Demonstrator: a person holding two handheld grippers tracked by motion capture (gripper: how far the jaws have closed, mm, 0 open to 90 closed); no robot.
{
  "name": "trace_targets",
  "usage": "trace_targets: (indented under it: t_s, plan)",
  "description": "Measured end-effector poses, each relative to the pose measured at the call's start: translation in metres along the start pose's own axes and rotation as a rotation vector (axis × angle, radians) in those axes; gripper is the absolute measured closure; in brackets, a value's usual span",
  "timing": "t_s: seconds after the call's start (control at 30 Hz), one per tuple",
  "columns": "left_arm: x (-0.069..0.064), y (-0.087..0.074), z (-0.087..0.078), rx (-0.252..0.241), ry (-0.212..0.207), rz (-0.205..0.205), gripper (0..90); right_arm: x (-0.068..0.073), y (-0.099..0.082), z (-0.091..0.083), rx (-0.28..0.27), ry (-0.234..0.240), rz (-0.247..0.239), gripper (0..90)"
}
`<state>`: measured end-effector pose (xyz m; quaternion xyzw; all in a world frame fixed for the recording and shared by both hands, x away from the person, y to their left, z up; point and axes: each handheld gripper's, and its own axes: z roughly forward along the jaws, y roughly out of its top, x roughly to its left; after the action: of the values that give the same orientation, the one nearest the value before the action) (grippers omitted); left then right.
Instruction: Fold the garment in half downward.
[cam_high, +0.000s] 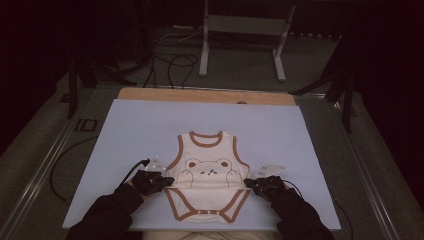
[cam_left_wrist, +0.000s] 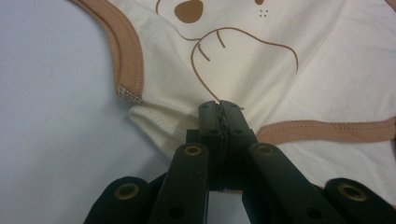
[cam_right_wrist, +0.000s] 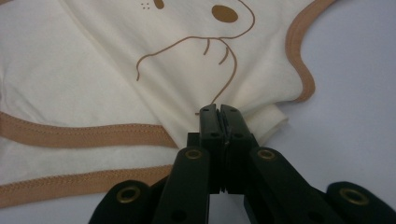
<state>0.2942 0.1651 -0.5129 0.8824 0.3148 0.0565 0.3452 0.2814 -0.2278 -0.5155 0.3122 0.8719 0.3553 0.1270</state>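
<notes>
A cream sleeveless baby bodysuit lies face up near the front edge, neck hole toward the far side. Brown binding trims its neck, armholes and leg openings; a bear outline fills the chest. Its waist is bunched at both side seams.

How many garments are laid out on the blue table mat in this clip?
1. A cream baby bodysuit with brown trim and a bear print lies near the front middle of the mat, pinched at its side edges by the left gripper and right gripper. Nothing looks hidden.
</notes>
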Motion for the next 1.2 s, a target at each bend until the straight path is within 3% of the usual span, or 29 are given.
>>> trace_targets:
  t_s: [0.07, 0.27, 0.7, 0.87, 1.0, 1.2]
  plan:
    - [-0.001, 0.0, 0.0, 0.002, 0.008, 0.019, 90.0, -0.001, -0.001, 0.0, -0.005, 0.003, 0.0, 89.5]
    - [0.0, 0.0, 0.001, 0.003, 0.007, 0.023, 90.0, -0.001, -0.002, 0.0, -0.012, 0.01, -0.001, 89.1]
    - [0.0, 0.0, 0.001, -0.005, -0.002, 0.006, 89.3, -0.003, -0.001, 0.001, -0.012, 0.023, 0.015, 86.5]
    - [0.0, 0.002, -0.004, -0.033, -0.022, 0.014, 82.2, -0.001, 0.003, -0.003, -0.011, 0.02, 0.03, 78.5]
    - [-0.002, 0.007, -0.012, -0.06, 0.0, 0.023, 71.0, 0.002, 0.008, -0.007, -0.025, 0.025, 0.025, 62.9]
    - [-0.004, 0.014, -0.021, -0.081, 0.002, 0.033, 58.8, 0.005, 0.015, -0.011, -0.056, 0.028, 0.023, 48.6]
